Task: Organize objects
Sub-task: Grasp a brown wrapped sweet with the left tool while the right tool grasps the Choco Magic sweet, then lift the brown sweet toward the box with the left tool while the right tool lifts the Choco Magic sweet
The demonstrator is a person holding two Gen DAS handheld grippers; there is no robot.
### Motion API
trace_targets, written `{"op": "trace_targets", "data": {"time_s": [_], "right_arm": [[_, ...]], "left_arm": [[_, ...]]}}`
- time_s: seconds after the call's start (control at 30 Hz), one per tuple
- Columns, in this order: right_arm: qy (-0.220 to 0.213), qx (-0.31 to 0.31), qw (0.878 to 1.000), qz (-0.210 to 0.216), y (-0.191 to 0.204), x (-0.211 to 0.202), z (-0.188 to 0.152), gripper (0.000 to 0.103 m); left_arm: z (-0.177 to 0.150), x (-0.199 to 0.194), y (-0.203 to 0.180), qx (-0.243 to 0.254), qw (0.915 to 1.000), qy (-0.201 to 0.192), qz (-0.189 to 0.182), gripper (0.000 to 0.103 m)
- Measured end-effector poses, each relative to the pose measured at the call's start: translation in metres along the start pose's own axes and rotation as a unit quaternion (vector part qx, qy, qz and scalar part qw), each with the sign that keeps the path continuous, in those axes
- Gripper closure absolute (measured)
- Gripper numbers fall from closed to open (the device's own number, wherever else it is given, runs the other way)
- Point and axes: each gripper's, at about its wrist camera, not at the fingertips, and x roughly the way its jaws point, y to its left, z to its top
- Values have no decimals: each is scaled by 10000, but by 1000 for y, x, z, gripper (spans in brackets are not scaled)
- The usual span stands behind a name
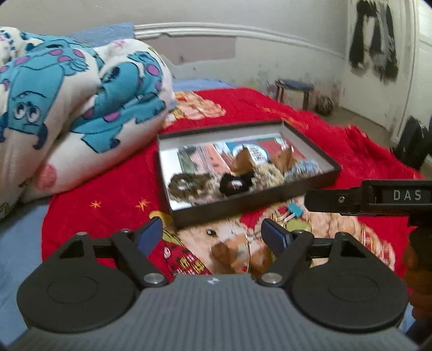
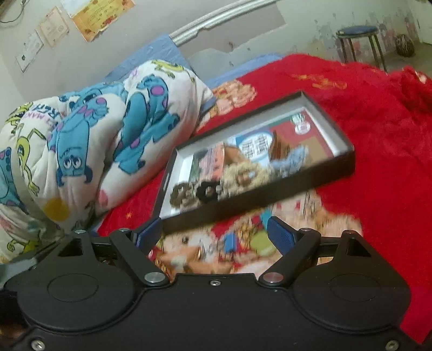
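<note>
Gaping empty: left gripper, right gripper; wall certificates only right view

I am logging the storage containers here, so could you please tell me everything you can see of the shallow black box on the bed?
The shallow black rectangular box, seemingly cardboard with pale inner walls, lies open and lidless on the red plush blanket. A colourful printed sheet covers its floor. Fabric scrunchies line its near side: olive, black, beige and light blue. Neither hand-held gripper touches it.
</note>
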Motion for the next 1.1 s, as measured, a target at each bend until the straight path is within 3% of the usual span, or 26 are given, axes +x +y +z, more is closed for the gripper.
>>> {"op": "trace_targets", "data": {"time_s": [0.27,0.37,0.57,0.93,1.1], "right_arm": [[223,219,9995,-54,-2,18,-16,19],[377,406,9984,-80,-9,28,-17,20],[612,458,9971,15,-11,42,-22,20],[859,623,9943,124,-11,64,-26,22],[911,596,9940,107,-11,69,-27,30]], "left_arm": [[-19,35,-24,470,9972,570,90,25],[-19,53,-28,434,9951,786,409,37],[-21,72,-30,242,9941,1005,314,68],[-15,77,-21,-285,9932,1070,367,77],[-15,67,-14,-392,9908,1184,533,79]]}}
